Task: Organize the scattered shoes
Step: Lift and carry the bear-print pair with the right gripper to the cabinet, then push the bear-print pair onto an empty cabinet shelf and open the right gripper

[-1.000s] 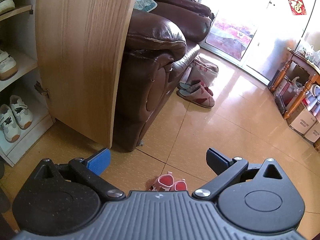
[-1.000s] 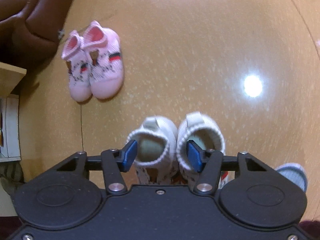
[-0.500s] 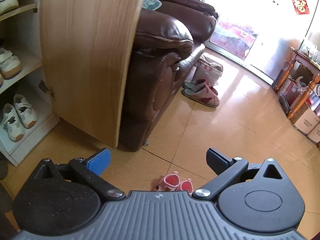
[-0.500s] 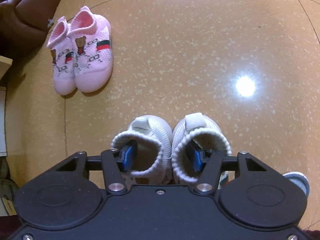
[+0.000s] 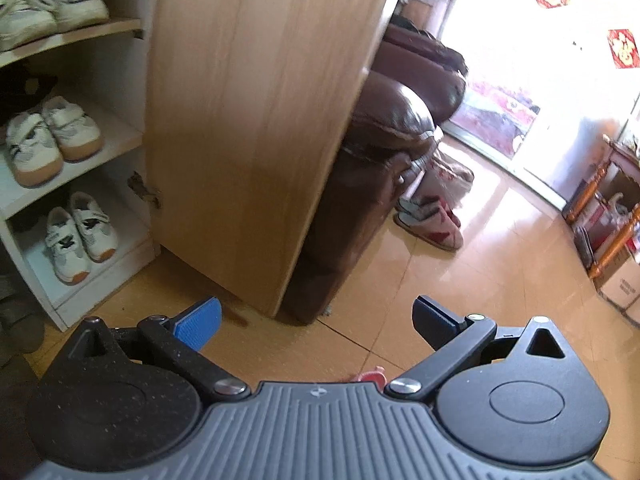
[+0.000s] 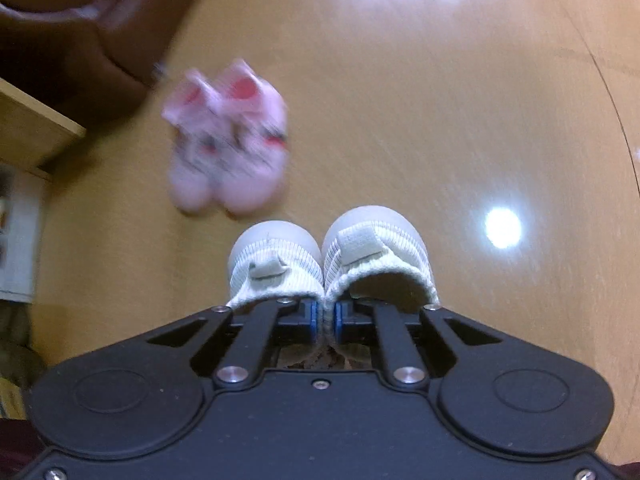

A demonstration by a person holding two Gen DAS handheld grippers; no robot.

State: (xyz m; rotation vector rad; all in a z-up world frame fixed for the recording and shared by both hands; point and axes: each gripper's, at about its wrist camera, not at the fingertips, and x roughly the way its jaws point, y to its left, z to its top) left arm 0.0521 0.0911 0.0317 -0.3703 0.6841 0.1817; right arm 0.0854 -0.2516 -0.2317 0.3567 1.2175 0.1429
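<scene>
In the right wrist view my right gripper (image 6: 324, 318) is shut on a pair of small white knitted shoes (image 6: 332, 258), pinching their two inner collars together between the blue pads. The pair hangs off the floor, toes pointing away. A pink pair of baby shoes (image 6: 230, 140) lies blurred on the tan floor to the upper left. In the left wrist view my left gripper (image 5: 316, 320) stands open above the floor with nothing between its fingers. A sliver of the pink shoes (image 5: 372, 375) shows just over its body. The white shoe cabinet (image 5: 60, 184) stands at left, white sneakers on its shelves.
The cabinet's wooden door (image 5: 256, 120) hangs open ahead of my left gripper, a brown leather sofa (image 5: 384, 168) behind it. Slippers (image 5: 432, 224) lie on the floor by the sofa. Wooden furniture and boxes (image 5: 616, 248) stand at far right.
My right gripper has shut on the white shoes' inner collars and lifted the pair off the floor. My left gripper has swung left, bringing more of the cabinet shelves into view.
</scene>
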